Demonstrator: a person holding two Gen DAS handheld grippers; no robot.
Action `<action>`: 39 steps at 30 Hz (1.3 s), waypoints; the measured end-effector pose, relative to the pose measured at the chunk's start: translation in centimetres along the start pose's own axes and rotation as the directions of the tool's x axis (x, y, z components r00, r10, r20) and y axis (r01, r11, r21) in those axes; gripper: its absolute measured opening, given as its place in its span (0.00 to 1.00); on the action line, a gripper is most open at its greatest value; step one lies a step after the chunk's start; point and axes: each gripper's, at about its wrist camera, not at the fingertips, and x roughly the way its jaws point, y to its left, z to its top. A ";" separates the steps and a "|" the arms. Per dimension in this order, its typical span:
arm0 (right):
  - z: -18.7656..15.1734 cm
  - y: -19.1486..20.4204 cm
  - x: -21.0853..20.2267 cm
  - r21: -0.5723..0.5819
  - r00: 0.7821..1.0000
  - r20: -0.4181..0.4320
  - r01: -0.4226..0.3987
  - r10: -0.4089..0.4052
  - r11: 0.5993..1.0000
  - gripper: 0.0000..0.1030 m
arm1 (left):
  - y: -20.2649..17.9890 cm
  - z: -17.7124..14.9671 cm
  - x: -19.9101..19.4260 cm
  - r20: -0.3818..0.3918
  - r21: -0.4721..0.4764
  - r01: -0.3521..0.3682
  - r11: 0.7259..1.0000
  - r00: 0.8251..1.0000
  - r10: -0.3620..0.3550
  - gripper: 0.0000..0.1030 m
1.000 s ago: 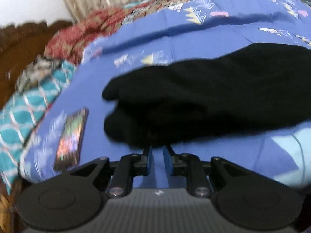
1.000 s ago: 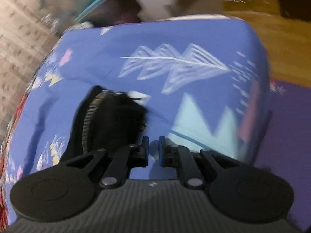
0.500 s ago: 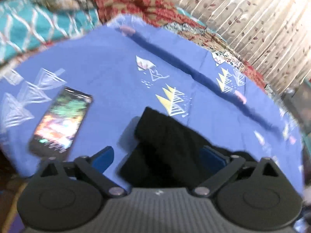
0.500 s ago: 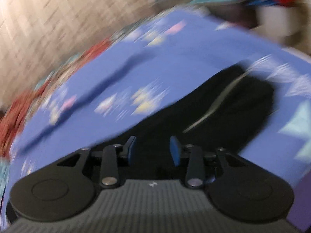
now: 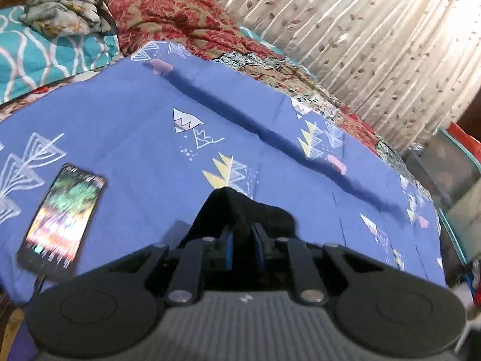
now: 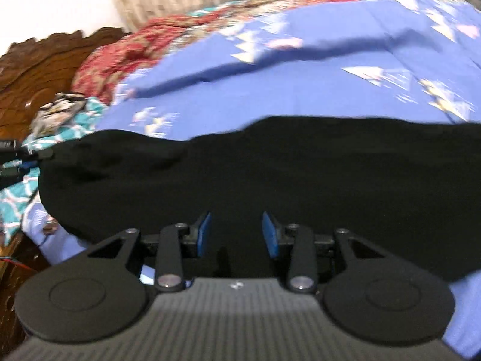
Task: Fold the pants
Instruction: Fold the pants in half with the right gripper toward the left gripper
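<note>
Left wrist view: left gripper [image 5: 242, 242] now pinched narrow on a black end of the pants [image 5: 240, 210], where half a second ago the pads stood wide apart around that cloth; grip judged taken. Pinched cloth raised in a peak above the blue bedsheet [image 5: 144, 126]. Phone [image 5: 61, 221] lying on the sheet to the left, well apart from the cloth. Patterned curtain [image 5: 375, 36] beyond the far bed edge. Right wrist view: right gripper [image 6: 236, 231] spread wider than half a second ago, pads [image 6: 203, 232] hovering over the pants [image 6: 270, 174] with nothing between them. Pants stretched dark across the sheet [image 6: 270, 96], one end reaching the left edge near a teal blanket [image 6: 18, 198]. Picture blurred; contact with the cloth not determinable. Judgement: one end secured, second grip pending before any fold-over.
</note>
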 end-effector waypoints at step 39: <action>-3.0 0.5 2.1 0.156 0.979 -0.103 -0.159 0.176 0.975 0.42 | -3.3 -1.4 3.6 0.032 0.039 0.037 0.999 0.999 -0.038 0.07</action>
